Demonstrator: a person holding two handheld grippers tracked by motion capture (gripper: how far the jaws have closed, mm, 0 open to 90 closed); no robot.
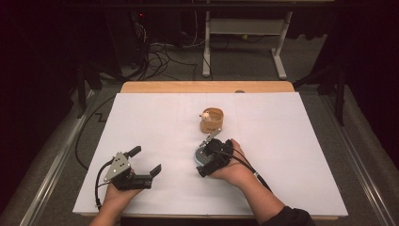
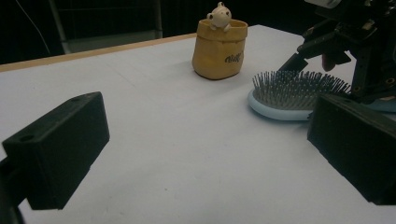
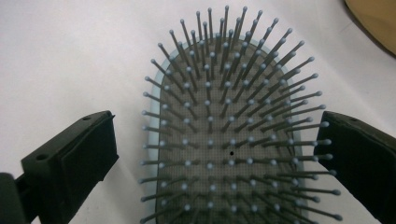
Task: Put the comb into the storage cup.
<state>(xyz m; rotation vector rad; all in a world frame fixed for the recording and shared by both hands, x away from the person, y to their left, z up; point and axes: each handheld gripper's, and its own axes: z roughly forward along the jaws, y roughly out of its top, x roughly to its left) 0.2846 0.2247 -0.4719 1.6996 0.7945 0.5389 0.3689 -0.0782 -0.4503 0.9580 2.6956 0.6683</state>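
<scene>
Early stage, by the look of it: the hairbrush lies flat on the white table, bristles up, not yet gripped or lifted. The right gripper hovers over the brush head, jaws wide, one on either side, not touching the frame. Closing and lifting are left. In the high view the brush sits just under that gripper, with the small tan pot near it at 12 o'clock. The left gripper rests at 9 o'clock from the brush, well apart, jaws wide and empty.

Brush: pale blue oval plastic frame, grey cushion pad, thin ball-tipped pins. Pot: soft-looking sack shape, matte, a cream bear figure on its rim.
</scene>
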